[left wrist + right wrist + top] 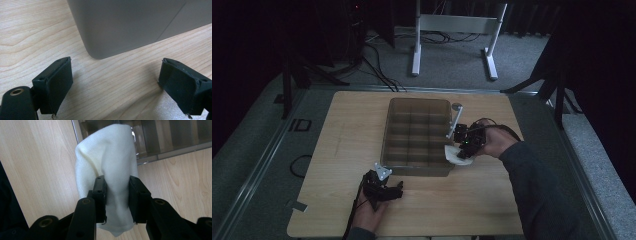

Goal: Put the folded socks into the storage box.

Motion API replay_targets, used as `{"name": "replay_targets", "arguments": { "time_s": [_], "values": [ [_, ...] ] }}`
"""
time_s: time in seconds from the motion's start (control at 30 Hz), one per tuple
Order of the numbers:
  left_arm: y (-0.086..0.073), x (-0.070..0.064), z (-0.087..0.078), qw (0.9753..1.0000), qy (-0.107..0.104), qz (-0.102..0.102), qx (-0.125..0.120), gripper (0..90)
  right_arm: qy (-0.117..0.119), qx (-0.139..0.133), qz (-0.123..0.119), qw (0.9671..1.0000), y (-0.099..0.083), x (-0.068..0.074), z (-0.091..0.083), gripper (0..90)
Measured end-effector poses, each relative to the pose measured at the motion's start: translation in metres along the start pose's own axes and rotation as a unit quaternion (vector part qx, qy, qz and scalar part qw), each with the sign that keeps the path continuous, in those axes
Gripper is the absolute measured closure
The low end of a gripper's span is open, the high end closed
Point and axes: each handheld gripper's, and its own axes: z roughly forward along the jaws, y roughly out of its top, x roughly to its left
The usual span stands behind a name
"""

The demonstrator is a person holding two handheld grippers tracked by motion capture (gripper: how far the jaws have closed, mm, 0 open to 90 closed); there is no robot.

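Nearest you, your left gripper (384,186) rests low by the near edge of the table (337,200), just short of the near left corner of the organizer box (417,170); its jaws stand spread wide with nothing between them, and in the left gripper view the box's rounded corner (100,52) sits just ahead of the gap, apart from both pads. Farther on, at the box's right wall toward its near right corner, your right gripper (466,146) is pinching the white cloth (107,165); the jaws press into its middle and the fabric bunches and hangs beyond them, its far end against the box's rim. Judging from this, the pick-up is done and the placing is not; the cloth is lifted but outside the compartments, so carrying it over the wall, lowering it into a cell and releasing remain. The compartments look bare, though the high view is dim.
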Motion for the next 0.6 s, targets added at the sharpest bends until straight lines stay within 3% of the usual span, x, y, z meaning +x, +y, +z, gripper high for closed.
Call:
{"name": "replay_targets", "arguments": {
  "time_s": [0.6],
  "values": [
    [0.000, 0.000, 0.000, 1.0000, 0.000, 0.000, 0.000, 12.1, 0.001, -0.003, -0.010, 0.9999, 0.013, 0.003, 0.003, 69.7]
  ]
}}
